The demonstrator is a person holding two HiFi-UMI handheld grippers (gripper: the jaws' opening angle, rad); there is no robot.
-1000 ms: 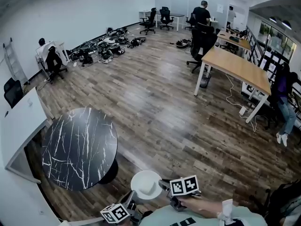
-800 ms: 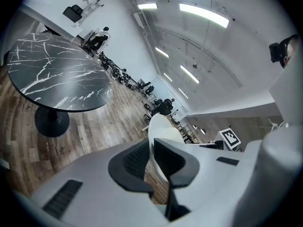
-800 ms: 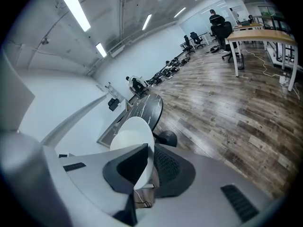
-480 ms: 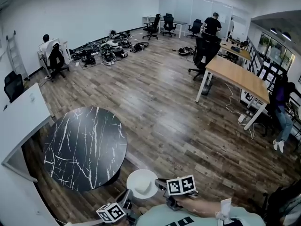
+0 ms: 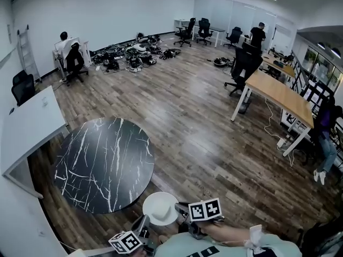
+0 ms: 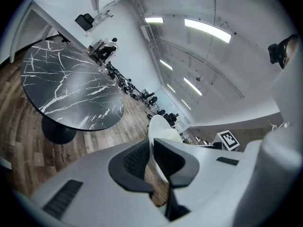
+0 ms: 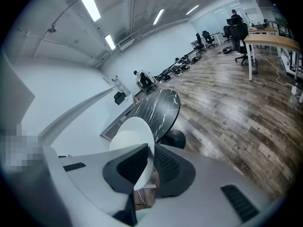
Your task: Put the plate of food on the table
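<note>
A white plate (image 5: 159,208) hangs over the wood floor at the bottom middle of the head view, its top plain white. My left gripper (image 5: 143,223) is shut on its near-left rim and my right gripper (image 5: 180,210) is shut on its right rim. In the left gripper view the plate (image 6: 163,130) stands edge-on in the left gripper (image 6: 152,157). The right gripper (image 7: 150,167) clamps the plate (image 7: 132,134) likewise. The round black marble table (image 5: 102,162) lies just ahead and to the left of the plate, also seen as the table (image 6: 71,91) and the table (image 7: 158,110).
A white desk (image 5: 27,127) stands left of the marble table. A long wooden desk (image 5: 278,92) with office chairs is at the far right, with a person (image 5: 324,138) beside it. A pile of equipment (image 5: 128,55) lines the far wall.
The view has swung and come nearer to the marble table, which now sits closer to the plate. Both grippers keep hold of the plate.
</note>
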